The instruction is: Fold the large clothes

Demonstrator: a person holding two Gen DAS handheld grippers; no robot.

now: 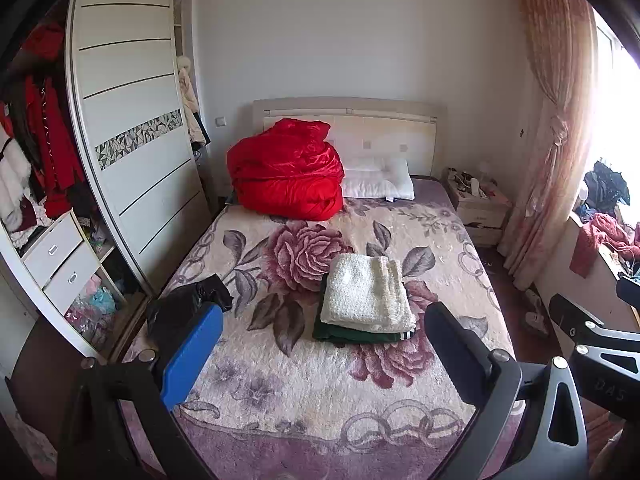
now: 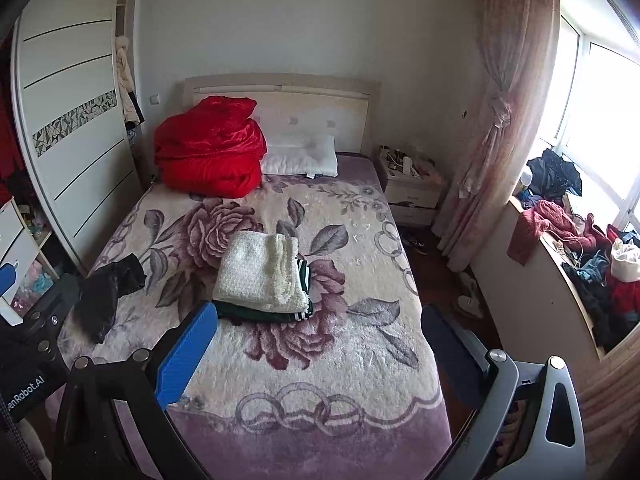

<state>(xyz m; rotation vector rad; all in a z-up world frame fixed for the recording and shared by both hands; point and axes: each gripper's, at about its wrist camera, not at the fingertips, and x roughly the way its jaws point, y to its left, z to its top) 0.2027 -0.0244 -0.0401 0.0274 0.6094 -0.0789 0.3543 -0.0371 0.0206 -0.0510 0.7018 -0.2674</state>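
A folded cream knitted garment (image 1: 366, 294) lies on top of a folded dark green garment (image 1: 356, 333) in the middle of the bed; the stack also shows in the right wrist view (image 2: 260, 276). A crumpled black garment (image 1: 188, 304) lies at the bed's left edge, also seen in the right wrist view (image 2: 108, 292). My left gripper (image 1: 320, 356) is open and empty above the foot of the bed. My right gripper (image 2: 316, 352) is open and empty, to the right of the left one.
The bed (image 1: 320, 412) has a floral blanket. A red quilt bundle (image 1: 286, 170) and a white pillow (image 1: 380, 178) sit at the head. An open wardrobe (image 1: 56, 200) stands left, a nightstand (image 1: 478, 206) right, and a clothes-piled window ledge (image 2: 580, 248) far right.
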